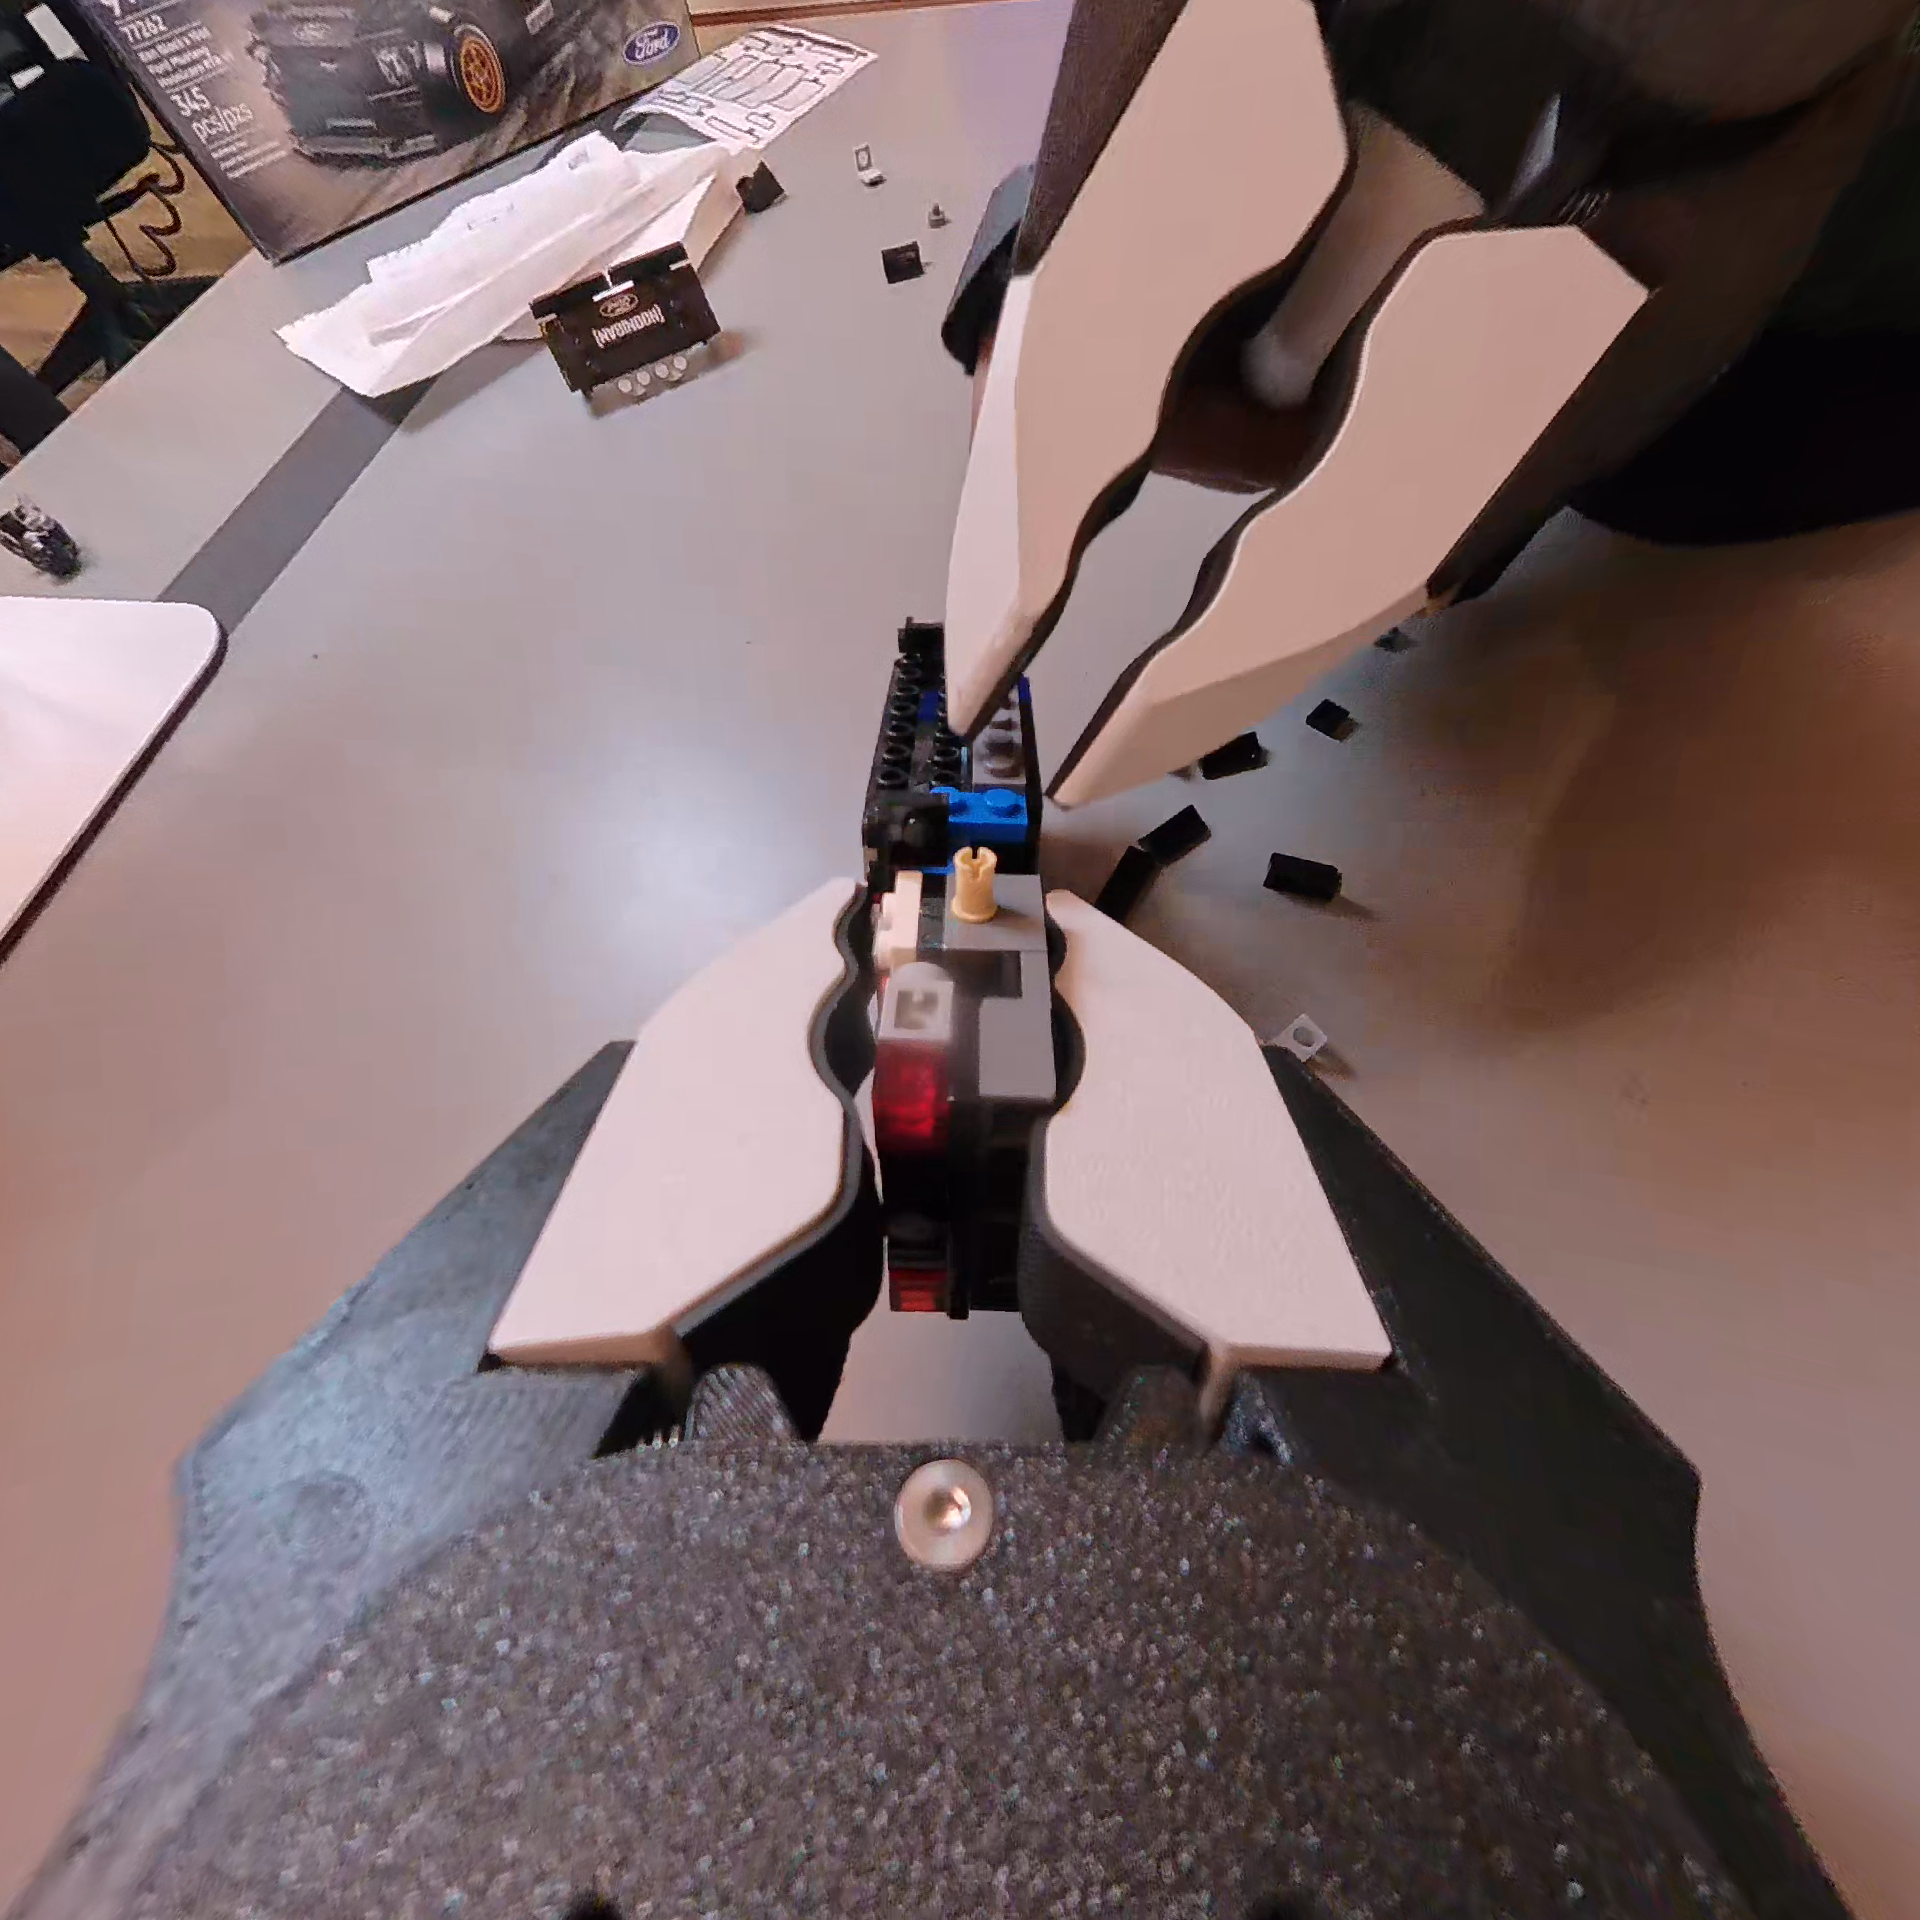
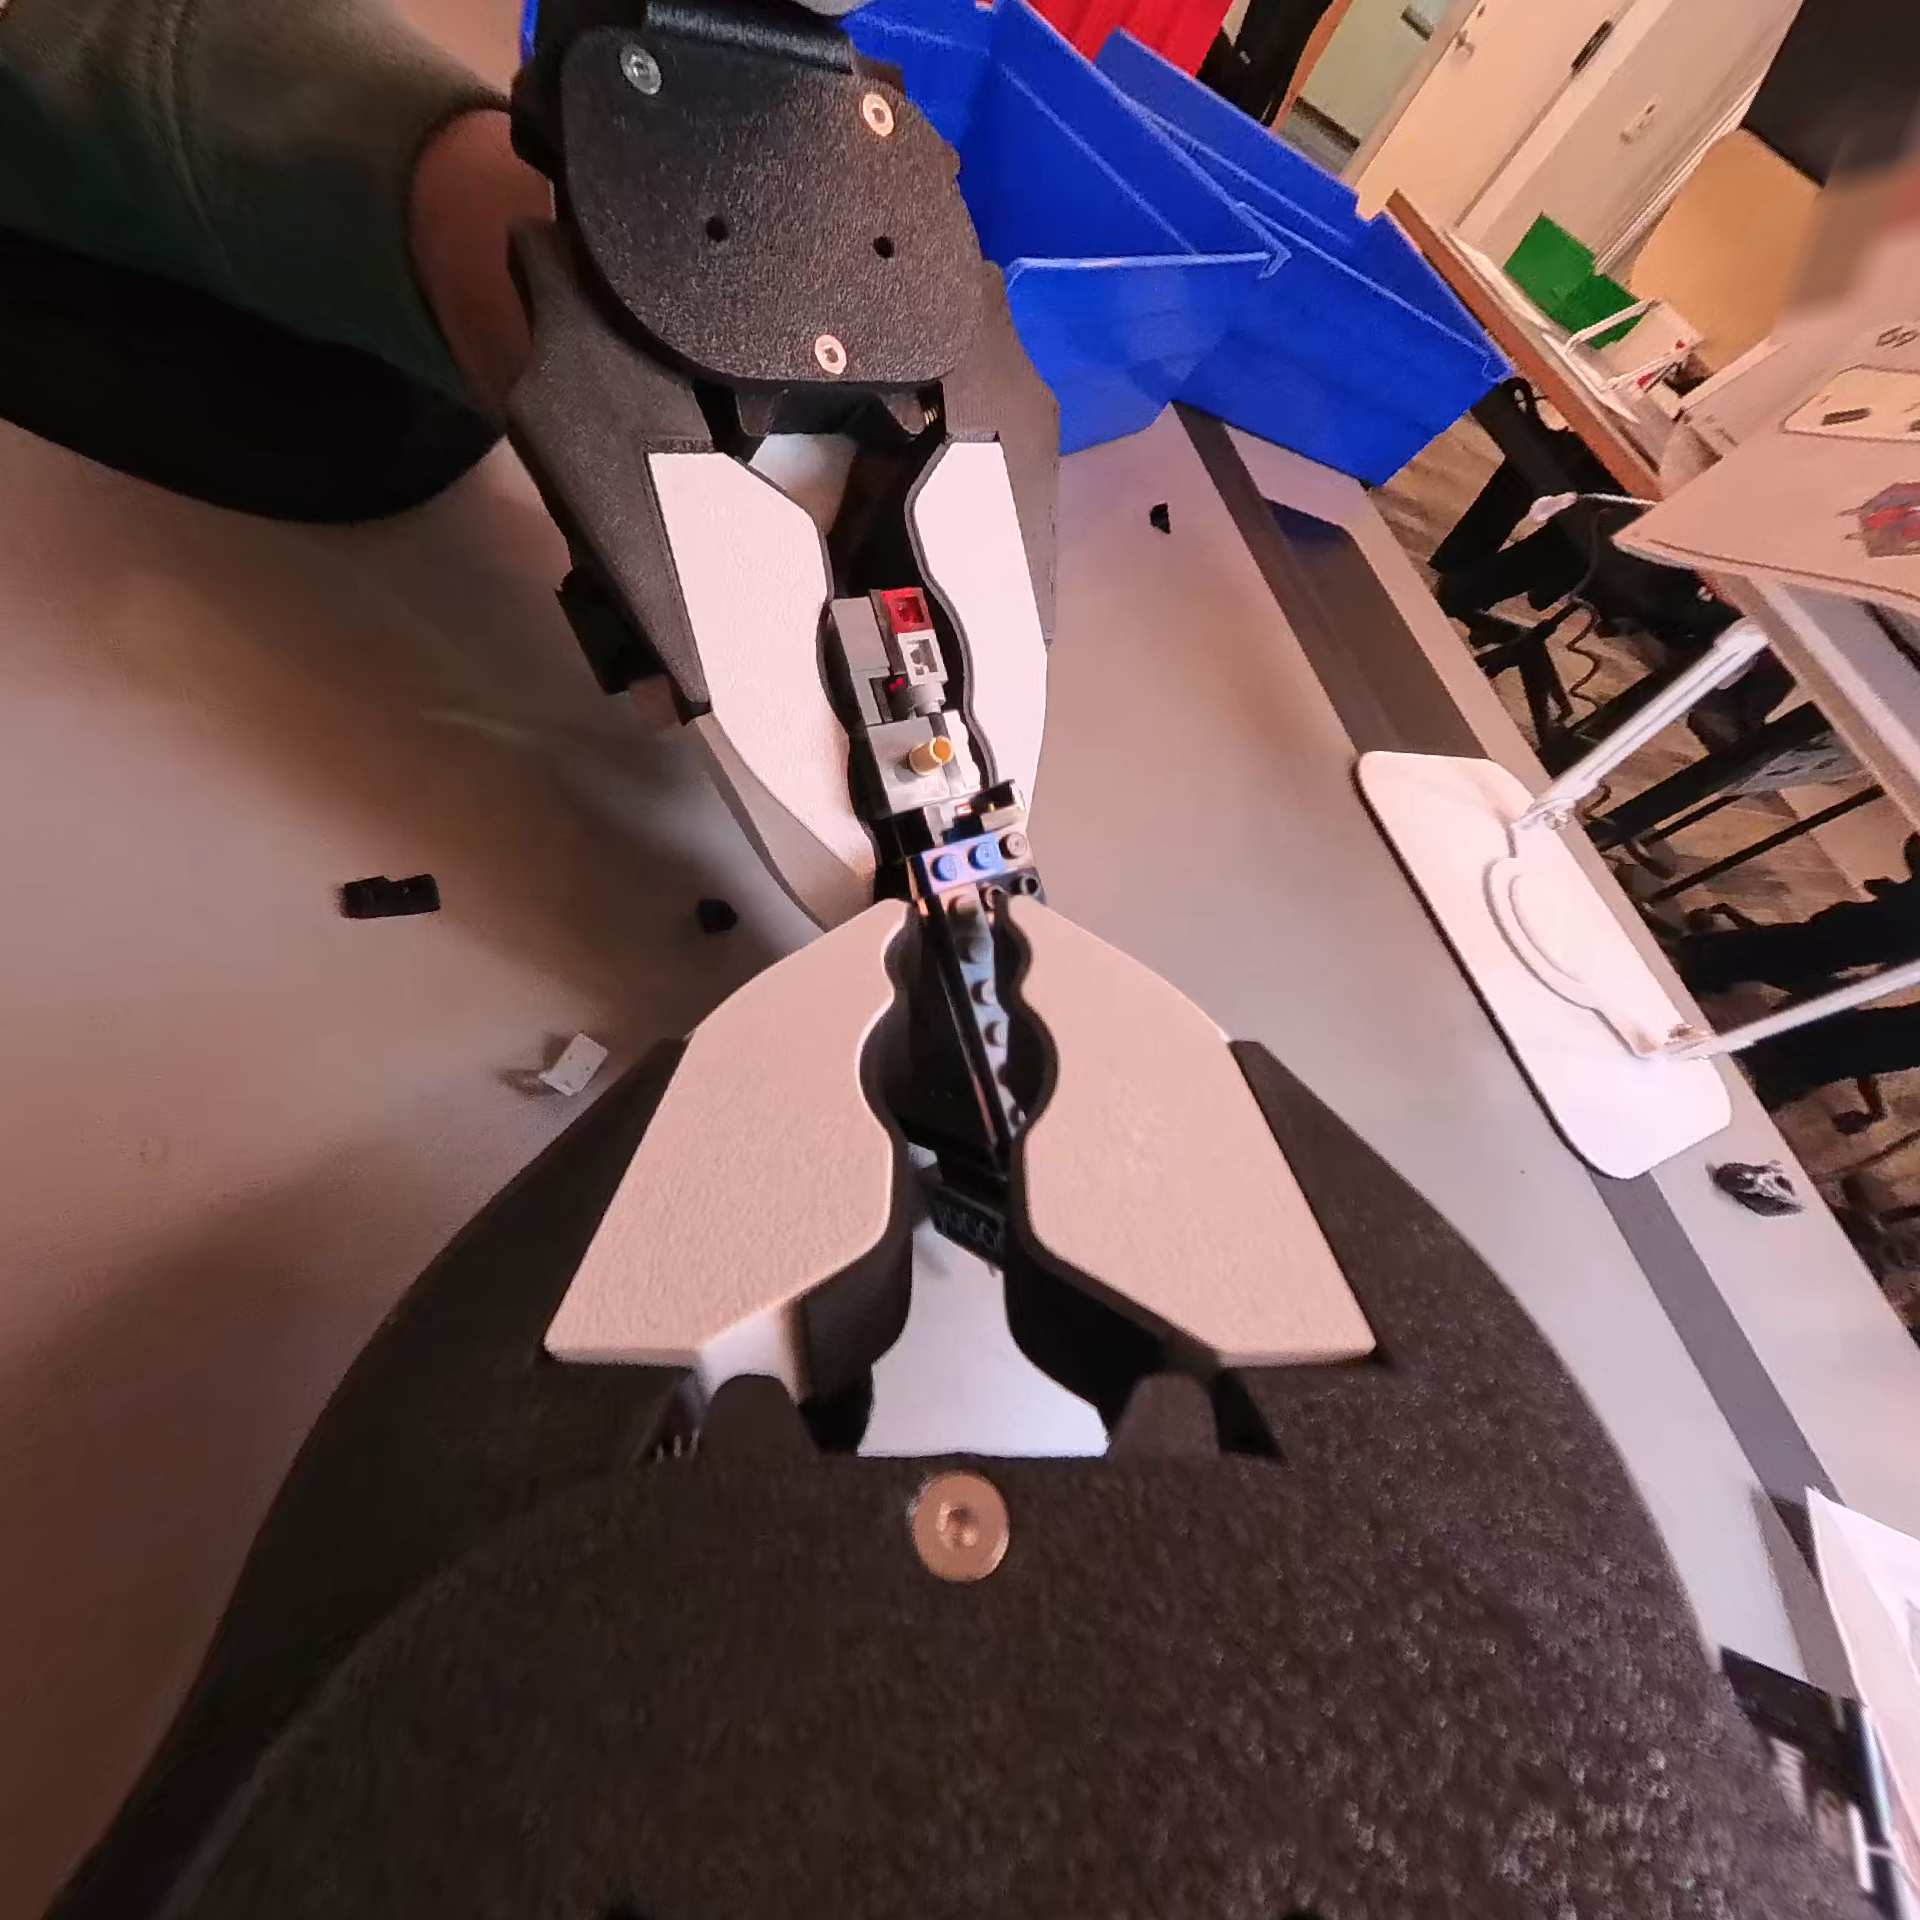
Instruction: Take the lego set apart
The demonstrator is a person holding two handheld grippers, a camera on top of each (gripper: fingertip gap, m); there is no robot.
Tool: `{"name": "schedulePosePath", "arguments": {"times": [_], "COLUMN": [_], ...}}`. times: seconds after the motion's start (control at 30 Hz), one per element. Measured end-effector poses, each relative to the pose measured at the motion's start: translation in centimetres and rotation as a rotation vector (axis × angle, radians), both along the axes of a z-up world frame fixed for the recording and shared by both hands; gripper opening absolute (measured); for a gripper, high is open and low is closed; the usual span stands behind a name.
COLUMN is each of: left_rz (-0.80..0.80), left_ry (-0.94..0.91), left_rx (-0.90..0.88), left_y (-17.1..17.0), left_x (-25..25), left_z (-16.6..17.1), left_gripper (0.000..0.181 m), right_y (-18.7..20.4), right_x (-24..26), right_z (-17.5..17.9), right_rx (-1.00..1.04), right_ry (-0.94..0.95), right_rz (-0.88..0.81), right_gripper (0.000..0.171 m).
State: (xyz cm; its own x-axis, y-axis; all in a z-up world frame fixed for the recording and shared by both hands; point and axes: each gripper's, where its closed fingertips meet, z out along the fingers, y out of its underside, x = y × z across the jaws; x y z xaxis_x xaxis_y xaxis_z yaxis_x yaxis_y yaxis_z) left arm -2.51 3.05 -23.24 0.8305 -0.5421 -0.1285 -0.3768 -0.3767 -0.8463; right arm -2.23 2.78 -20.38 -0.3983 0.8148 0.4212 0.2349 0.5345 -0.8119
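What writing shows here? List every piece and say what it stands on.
I won't quote the wording; these things bear it:
Dark box, far left: printed lettering, numbers and a logo.
Black lego panel, beside white paper: white print.
White sheet by the box: too small to read.
Lego set: none seen.

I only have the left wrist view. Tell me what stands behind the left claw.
Observer: Blue bins stand behind the left claw.
Operator: Report the right claw's grip from its own camera.
Observer: The right claw presses both sides of the lego build at its thin studded end.
Operator: Describe that white board's far part.
Observer: A clear stand sits on the white board.
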Motion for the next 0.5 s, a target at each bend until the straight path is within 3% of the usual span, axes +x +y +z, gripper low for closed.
{"name": "schedulePosePath", "arguments": {"times": [0.23,0.5], "left_rz": [-0.003,-0.069], "left_ry": [0.052,0.288], "left_rx": [0.015,0.105], "left_y": [-0.1,-0.4], "left_x": [0.1,0.5], "left_z": [0.1,0.0], "left_gripper": [0.028,0.028], "right_y": [-0.3,-1.2], "right_x": [0.2,1.1], "right_z": [0.1,-0.4], "right_rx": [-0.126,-0.022], "right_ry": [-0.04,-0.077], "right_rz": [0.028,0.097], "right_gripper": [0.012,0.009]}}
